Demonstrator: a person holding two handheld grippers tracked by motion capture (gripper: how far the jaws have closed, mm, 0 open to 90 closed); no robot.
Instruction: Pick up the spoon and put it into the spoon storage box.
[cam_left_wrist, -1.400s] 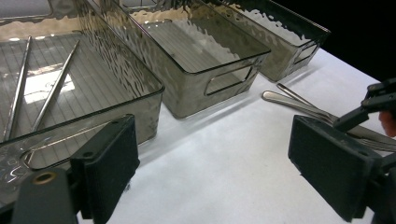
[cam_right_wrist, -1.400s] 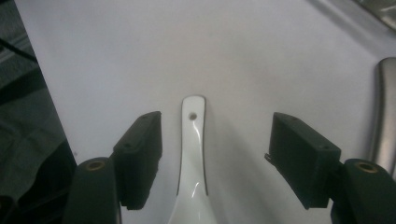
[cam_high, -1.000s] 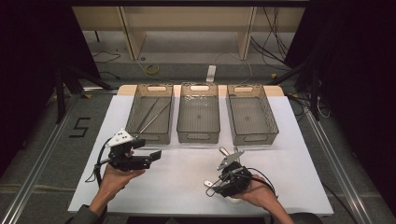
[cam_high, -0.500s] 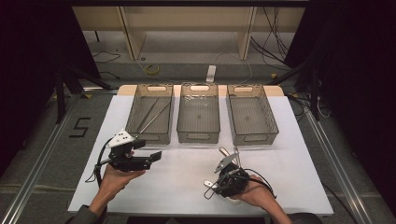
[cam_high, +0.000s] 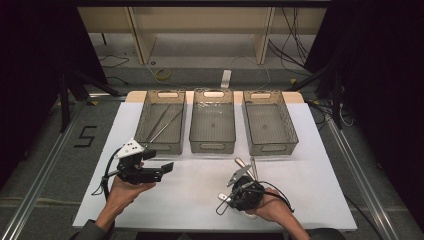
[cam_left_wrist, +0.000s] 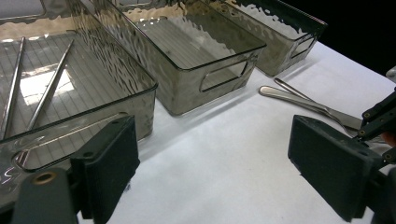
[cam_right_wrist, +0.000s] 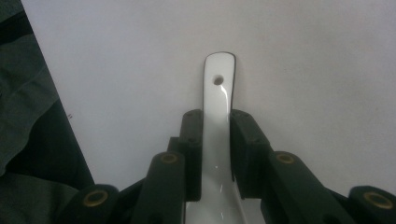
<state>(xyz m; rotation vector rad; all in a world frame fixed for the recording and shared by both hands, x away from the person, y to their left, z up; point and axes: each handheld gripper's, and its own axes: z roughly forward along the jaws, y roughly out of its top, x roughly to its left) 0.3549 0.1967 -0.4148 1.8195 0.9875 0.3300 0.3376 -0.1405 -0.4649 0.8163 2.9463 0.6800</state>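
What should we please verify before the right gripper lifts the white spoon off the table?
1. Grip: ok. The right gripper's jaws have just been closing, and the pads sit against both sides of the white spoon's handle.
2. Spoon bowl free to rise: cannot tell, as it is hidden behind the jaws.
3. Left gripper out of the way: ok. It is open, empty, and off by the left bin.
4. Loose metal cutlery: not ok. It lies close beside the right gripper and might get knocked.
5. Room to drop: ok. The middle bin is empty.
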